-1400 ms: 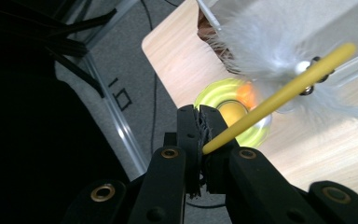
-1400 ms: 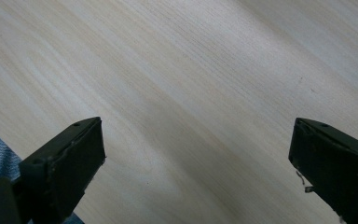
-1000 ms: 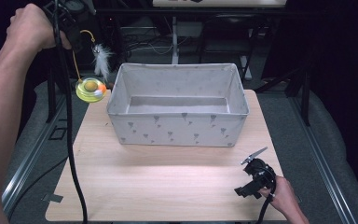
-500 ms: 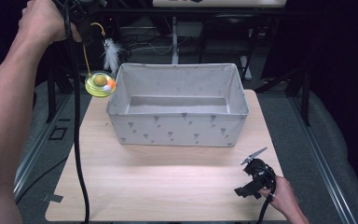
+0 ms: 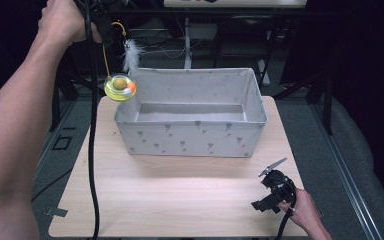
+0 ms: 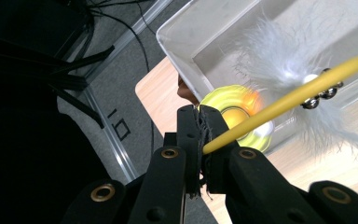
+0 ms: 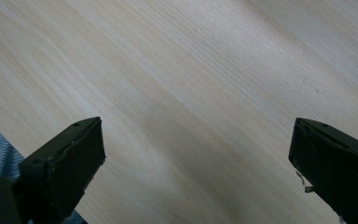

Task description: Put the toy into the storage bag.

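Observation:
A cat toy hangs in the air at the far left: a yellow stalk (image 5: 105,57) rises from a yellow-green disc base (image 5: 119,87) with an orange ball, and a white feather (image 5: 130,56) dangles beside it. My left gripper (image 5: 101,22) is raised high and shut on the stalk's end (image 6: 223,138); the disc (image 6: 235,116) and feather (image 6: 284,74) hang over the left rim of the white fabric bin (image 5: 195,137). My right gripper (image 5: 271,189) rests near the table's front right corner, jaws wide open over bare wood (image 7: 191,93).
The bin (image 6: 200,35) is open-topped with nothing visible inside. The wooden table (image 5: 170,200) has bare room in front of the bin. A black cable (image 5: 91,150) trails down from the left gripper across the table's left side. Dark frames and cables lie beyond the far edge.
My left gripper has carried the hanging toy to the right, from beside the bin's left side to over its left rim. The right gripper has stayed put.

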`<state>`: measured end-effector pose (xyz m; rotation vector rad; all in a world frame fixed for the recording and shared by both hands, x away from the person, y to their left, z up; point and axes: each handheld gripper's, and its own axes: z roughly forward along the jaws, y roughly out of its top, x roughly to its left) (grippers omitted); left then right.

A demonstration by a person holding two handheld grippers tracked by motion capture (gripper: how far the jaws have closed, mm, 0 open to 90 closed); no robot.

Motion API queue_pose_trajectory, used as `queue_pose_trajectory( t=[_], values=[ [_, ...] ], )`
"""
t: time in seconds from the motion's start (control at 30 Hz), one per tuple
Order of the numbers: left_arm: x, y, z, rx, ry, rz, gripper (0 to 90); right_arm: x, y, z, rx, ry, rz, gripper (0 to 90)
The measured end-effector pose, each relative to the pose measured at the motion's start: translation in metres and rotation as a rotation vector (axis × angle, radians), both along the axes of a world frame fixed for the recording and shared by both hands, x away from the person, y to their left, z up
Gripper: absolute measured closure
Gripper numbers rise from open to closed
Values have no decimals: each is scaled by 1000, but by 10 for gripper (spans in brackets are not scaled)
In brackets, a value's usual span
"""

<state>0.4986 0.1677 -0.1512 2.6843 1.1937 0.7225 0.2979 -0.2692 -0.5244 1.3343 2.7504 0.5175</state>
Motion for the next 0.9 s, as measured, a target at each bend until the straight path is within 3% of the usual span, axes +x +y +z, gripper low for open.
queue_pose_trajectory(
  t=[0.9],
  values=[
    [9, -32, -15, -4, 6, -53, 876, 1, -2, 0, 1, 6, -3, 30]
  ],
)
